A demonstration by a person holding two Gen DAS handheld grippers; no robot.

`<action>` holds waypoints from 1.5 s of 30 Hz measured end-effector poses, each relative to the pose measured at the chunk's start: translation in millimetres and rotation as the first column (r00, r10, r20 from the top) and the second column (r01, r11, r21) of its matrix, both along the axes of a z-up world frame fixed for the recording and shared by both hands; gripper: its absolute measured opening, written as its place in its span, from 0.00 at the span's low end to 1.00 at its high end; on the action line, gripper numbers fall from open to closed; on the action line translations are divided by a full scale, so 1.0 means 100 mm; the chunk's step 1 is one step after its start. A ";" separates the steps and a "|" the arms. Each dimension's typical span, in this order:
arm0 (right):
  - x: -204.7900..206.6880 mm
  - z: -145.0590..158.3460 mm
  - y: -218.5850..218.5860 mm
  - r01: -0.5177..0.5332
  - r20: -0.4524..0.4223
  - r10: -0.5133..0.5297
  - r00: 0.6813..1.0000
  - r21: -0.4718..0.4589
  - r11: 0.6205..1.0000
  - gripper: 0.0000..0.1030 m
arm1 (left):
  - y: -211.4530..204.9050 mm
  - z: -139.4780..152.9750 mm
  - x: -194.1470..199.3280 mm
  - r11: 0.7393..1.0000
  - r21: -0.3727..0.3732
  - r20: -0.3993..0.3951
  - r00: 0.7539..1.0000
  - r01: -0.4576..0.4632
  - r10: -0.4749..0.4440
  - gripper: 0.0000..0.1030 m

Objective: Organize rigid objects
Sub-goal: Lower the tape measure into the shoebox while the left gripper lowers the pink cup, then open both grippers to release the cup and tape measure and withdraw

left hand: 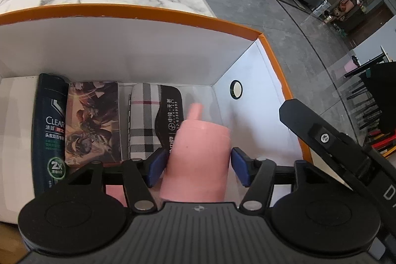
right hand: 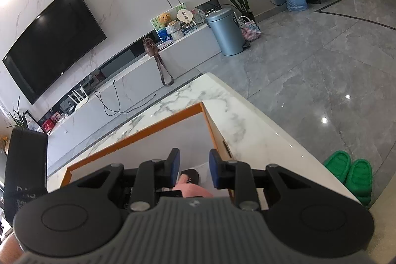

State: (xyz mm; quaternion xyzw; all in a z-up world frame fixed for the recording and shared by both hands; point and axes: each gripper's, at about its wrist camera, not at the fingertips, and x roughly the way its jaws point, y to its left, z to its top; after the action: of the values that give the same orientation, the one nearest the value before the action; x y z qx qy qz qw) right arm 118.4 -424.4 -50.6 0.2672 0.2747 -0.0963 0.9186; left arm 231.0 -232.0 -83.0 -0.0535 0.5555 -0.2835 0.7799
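My left gripper (left hand: 198, 166) stands open around the pink bottle (left hand: 198, 160), pads just clear, inside the orange box (left hand: 173, 14) beside the plaid case (left hand: 146, 120); I back out straight, right gripper (right hand: 194, 168) empty, part-open

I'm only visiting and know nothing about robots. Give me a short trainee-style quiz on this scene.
1. True or false: the pink plastic bottle lies between the blue pads of the left gripper.
2. How many items lie in the white cardboard box left of that bottle? A one, B three, C five.
3. Fill in: the box's rim is ____.

Key: 1 true. 2 B: dark green shampoo bottle, illustrated card box, plaid glasses case. 3 orange.
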 end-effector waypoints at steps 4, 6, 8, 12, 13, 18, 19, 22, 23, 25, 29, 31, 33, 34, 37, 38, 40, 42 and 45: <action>-0.02 0.03 0.00 -0.003 -0.009 0.003 1.000 -0.008 1.000 0.25 | 0.05 0.04 -0.03 1.000 0.001 0.012 1.000 -0.011 0.011 0.70; -0.03 0.05 0.01 -0.002 -0.014 0.002 1.000 -0.014 1.000 0.27 | 0.08 0.07 -0.05 1.000 -0.003 0.014 1.000 -0.019 0.019 0.74; -0.05 0.08 0.02 -0.007 -0.015 0.007 1.000 -0.019 1.000 0.28 | 0.13 0.11 -0.08 1.000 -0.007 0.022 0.999 -0.025 0.025 0.75; -0.11 0.14 0.08 -0.025 -0.022 0.024 0.999 -0.030 0.999 0.28 | 0.24 0.23 -0.14 0.999 -0.015 0.051 0.997 -0.049 0.050 0.76; -0.13 0.15 0.10 -0.028 -0.021 0.027 0.999 -0.033 0.999 0.28 | 0.27 0.27 -0.16 0.998 -0.019 0.061 0.996 -0.059 0.061 0.76; -0.22 0.28 0.18 -0.043 -0.010 0.043 0.999 -0.050 0.998 0.28 | 0.44 0.48 -0.27 0.994 -0.046 0.126 0.986 -0.104 0.109 0.76; -0.24 0.32 0.20 -0.046 -0.005 0.046 0.999 -0.053 0.997 0.28 | 0.47 0.52 -0.30 0.993 -0.050 0.139 0.983 -0.110 0.116 0.76; -0.31 0.42 0.25 -0.055 0.011 0.056 0.998 -0.066 0.996 0.28 | 0.56 0.69 -0.40 0.990 -0.060 0.193 0.972 -0.124 0.133 0.76; -0.34 0.45 0.27 -0.058 0.017 0.059 0.998 -0.070 0.996 0.28 | 0.59 0.74 -0.43 0.990 -0.063 0.211 0.967 -0.129 0.140 0.76; -0.40 0.51 0.31 -0.064 0.026 0.066 0.997 -0.077 0.995 0.28 | 0.65 0.84 -0.52 0.988 -0.070 0.250 0.956 -0.139 0.152 0.76; -0.51 0.62 0.41 -0.084 0.041 0.089 0.995 -0.099 0.992 0.28 | 0.74 1.03 -0.72 0.988 -0.065 0.352 0.923 -0.143 0.157 0.76; -0.58 0.67 0.46 -0.095 0.049 0.102 0.994 -0.124 0.988 0.30 | 0.78 1.11 -0.84 0.988 -0.048 0.416 0.897 -0.144 0.151 0.75; -0.64 0.71 0.53 -0.107 0.053 0.116 0.992 -0.160 0.981 0.35 | 0.82 1.17 -0.97 0.988 -0.026 0.481 0.864 -0.154 0.147 0.75; -0.67 0.72 0.56 -0.112 0.053 0.123 0.991 -0.177 0.978 0.37 | 0.85 1.19 -1.04 0.987 -0.011 0.514 0.846 -0.161 0.144 0.75; -0.75 0.74 0.67 -0.132 0.043 0.146 0.988 -0.230 0.964 0.40 | 0.91 1.23 -1.18 0.984 0.008 0.563 0.814 -0.178 0.143 0.75; -0.77 0.74 0.70 -0.136 0.040 0.150 0.988 -0.243 0.960 0.43 | 0.93 1.25 -1.22 0.983 0.011 0.575 0.805 -0.184 0.145 0.75; -0.83 0.75 0.75 -0.151 0.036 0.166 0.985 -0.266 0.952 0.46 | 0.99 1.28 -1.29 0.980 0.012 0.594 0.790 -0.200 0.153 0.75; -0.89 0.76 0.79 -0.165 0.035 0.183 0.982 -0.294 0.941 0.52 | 1.03 1.28 -1.35 0.977 0.009 0.611 0.775 -0.212 0.163 0.75; -0.97 0.74 0.83 -0.175 0.029 0.194 0.981 -0.321 0.931 0.56 | 1.11 1.27 -1.43 0.973 0.012 0.629 0.758 -0.231 0.172 0.75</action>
State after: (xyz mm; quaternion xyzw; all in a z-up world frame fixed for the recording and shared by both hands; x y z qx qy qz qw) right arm 21.8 -341.7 23.2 0.0920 0.2519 -0.0443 0.9624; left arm 87.9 -121.4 43.5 0.0184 0.2693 -0.1745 0.9469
